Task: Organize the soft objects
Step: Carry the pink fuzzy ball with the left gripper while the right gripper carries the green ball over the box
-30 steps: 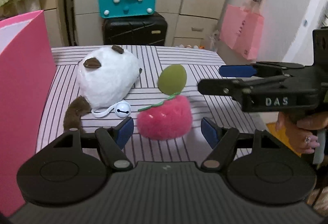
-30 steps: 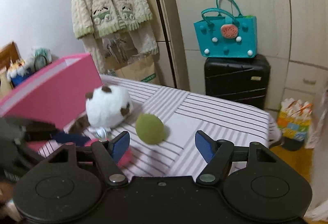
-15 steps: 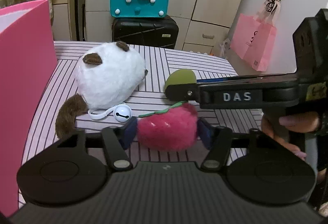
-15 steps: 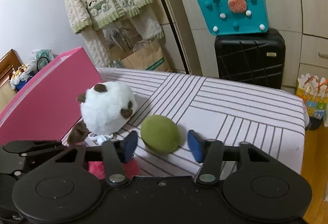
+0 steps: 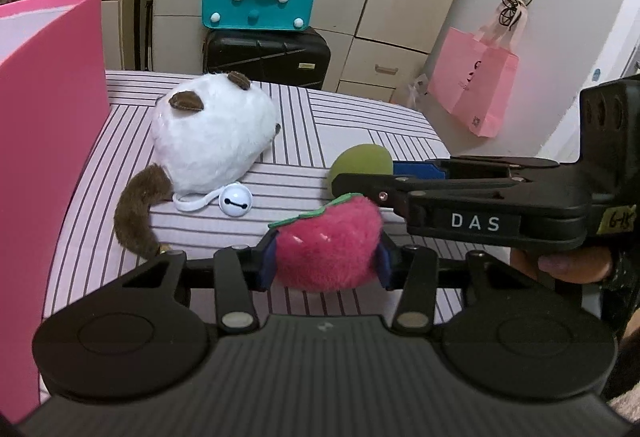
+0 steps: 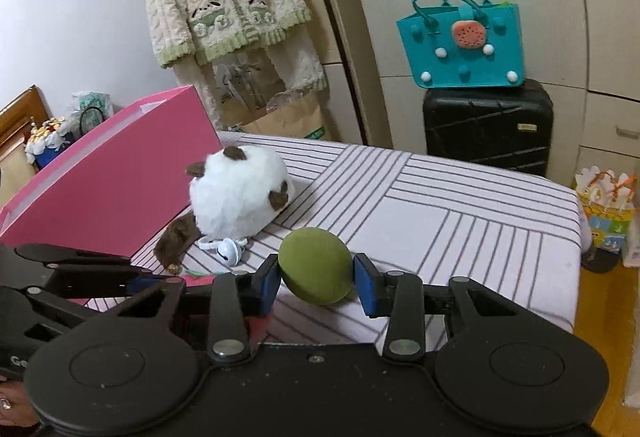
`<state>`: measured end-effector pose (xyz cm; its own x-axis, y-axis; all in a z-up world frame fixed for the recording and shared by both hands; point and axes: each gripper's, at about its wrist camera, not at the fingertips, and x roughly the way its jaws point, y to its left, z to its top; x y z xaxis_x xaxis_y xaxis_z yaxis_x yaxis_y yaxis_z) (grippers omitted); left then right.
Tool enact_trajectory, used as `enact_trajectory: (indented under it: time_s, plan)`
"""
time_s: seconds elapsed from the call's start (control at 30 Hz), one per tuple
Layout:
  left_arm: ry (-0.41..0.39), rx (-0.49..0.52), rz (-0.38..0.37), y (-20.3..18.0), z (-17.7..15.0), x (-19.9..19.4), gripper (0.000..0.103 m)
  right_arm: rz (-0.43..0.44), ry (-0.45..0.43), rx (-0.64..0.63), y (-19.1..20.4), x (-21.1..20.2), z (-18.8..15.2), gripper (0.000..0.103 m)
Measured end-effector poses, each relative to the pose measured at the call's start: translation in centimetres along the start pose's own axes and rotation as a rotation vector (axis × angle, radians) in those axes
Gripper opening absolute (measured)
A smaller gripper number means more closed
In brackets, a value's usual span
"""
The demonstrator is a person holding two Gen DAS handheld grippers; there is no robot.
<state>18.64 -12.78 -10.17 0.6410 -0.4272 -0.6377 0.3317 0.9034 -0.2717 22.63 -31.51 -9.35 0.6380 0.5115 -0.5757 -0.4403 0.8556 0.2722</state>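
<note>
Left gripper: closed snugly on the pink plush strawberry, blue pads pressed into the fluff on either side; grip taken across the middle, likely so the soft body does not slip out.
Right gripper: narrowed around the green ball, left pad touching, right pad at the edge or just off it; cannot tell whether fully squeezed yet.
Strawberry position: on the striped tablecloth at the near edge, low between the pads, apparently not yet lifted.
Ball position: on the same cloth, just beyond the strawberry in the left view, partly hidden there by the other tool's arm.
Reason for the paired grips: probably one soft thing per hand, so both can go to the container in a single trip.
Pink box: standing open along the left side of the table, near the toys; likely the destination, though nothing shows inside it.
White plush: lying untouched beside the box, brown ears up, brown tail trailing toward the near edge, small white bell on a loop touching it.
Count of soft toys: three, namely one strawberry, one ball, one white plush.
Count of bells: one.
Count of boxes: one.
Count of tools: two, each occupied.
Remaining after these two: the white plush, judged too wide for an easy pinch across the body; tail or ear perhaps easier.
</note>
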Motion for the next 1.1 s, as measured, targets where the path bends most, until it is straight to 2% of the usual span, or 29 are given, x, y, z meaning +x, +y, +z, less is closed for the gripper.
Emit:
enact_trajectory:
  time_s: [0.5,0.83,1.1]
  plan:
    - [0.05,0.046,-0.03,0.5,-1.5,-4.1,0.046,-0.079,0.044,0.009,3.4,-3.2,-2.0,0.045]
    - [0.124,0.046,-0.059,1.7,-2.5,-7.2,0.046,-0.061,0.104,0.036,6.4,-6.1,-3.9,0.045]
    - [0.17,0.086,-0.086,2.5,-3.4,-10.4,0.046,-0.026,0.169,0.041,9.3,-7.9,-5.1,0.045]
